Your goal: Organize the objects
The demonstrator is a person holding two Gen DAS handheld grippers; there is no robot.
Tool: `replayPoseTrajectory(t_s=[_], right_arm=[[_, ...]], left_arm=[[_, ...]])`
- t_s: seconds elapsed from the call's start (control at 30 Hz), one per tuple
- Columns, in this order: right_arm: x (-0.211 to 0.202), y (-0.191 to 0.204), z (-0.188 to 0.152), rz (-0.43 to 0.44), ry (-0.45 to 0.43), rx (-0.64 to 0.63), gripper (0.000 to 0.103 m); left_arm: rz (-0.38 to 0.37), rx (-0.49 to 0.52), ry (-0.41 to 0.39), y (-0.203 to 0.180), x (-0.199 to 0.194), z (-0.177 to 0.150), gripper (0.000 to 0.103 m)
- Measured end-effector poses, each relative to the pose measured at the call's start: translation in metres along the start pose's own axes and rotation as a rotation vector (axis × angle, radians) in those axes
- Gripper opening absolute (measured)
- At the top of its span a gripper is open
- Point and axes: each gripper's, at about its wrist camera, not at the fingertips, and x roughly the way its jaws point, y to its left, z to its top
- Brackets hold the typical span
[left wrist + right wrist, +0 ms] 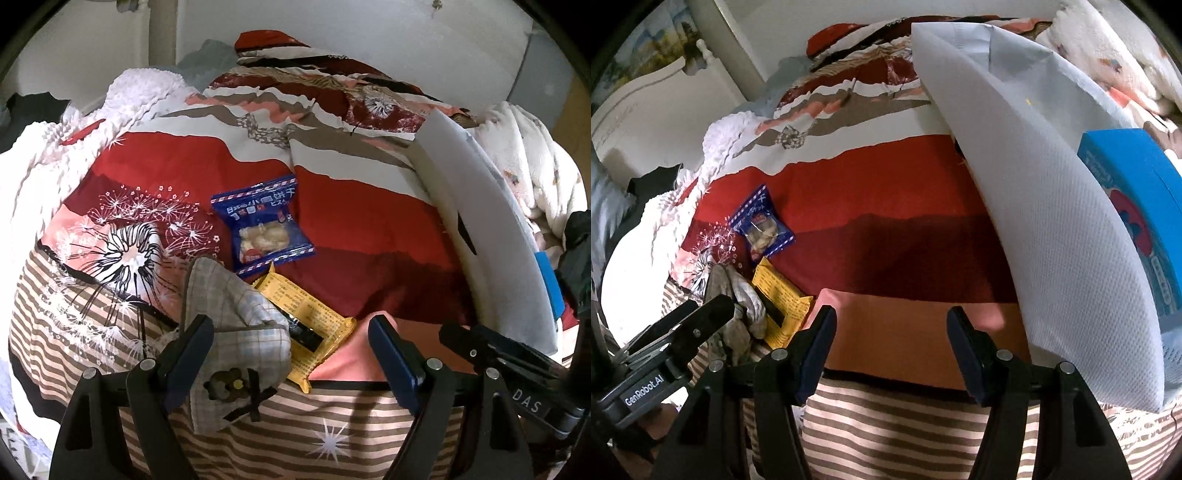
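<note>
A bed covered by a red, white and striped patterned quilt (177, 173) is seen from both wrist views. At near left, a small checked cloth pouch (236, 325) with a dark flower-and-bow trim lies crumpled on the quilt; the left gripper (291, 350) is spread wide over it, one pad touching or just beside the pouch's left edge, the other pad well apart to the right, nothing pinched. The pouch is judged soft and light, likely to sag, so a bunched fold in its middle is best taken. Partly under the pouch's right side a yellow snack packet (314, 332) is seen, printed side up, with a dark strip across it; it is judged light, crinkly and slippery, best pinched at a crimped end seal. Just beyond it, touching its far corner, a blue biscuit packet (262, 225) with a clear window is lying flat; the contents are judged fragile, so the sealed edge should be taken, not the middle. Further right, bare quilt is framed by the right gripper (890, 332), jaws spread, nothing between them. At right a white fabric storage bin (1052, 229) is standing, its wall soft-looking, with a blue box (1137, 206) already inside. Loose items are judged still to be put in the bin.
</note>
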Motion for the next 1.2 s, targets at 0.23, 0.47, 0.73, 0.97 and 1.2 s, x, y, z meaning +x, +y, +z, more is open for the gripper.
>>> replayPoseTrajectory(t_s=[0.23,0.47,0.73,0.97,1.2], right_arm=[[-0.001,-0.003,0.003,0.082,-0.015,0.083,0.061],[0.006,0.011,0.012,0.268,-0.006,0.163,0.061],[0.043,0.047,0.014,0.329,0.128,0.103,0.059],[0.05,0.045,0.011,0.328,0.162,0.113,0.057],[0.043,0.031,0.008,0.34,0.148,0.155,0.057]], left_arm=[[0.006,-0.003,-0.017,0.004,-0.004,0.001,0.085],[0.015,-0.077,-0.032,0.029,-0.007,0.004,0.084],[0.043,-0.139,-0.025,0.051,-0.006,0.004,0.085],[0.046,-0.217,0.062,0.074,0.009,0.0,0.084],[-0.004,-0.244,0.228,0.08,0.042,-0.012,0.087]])
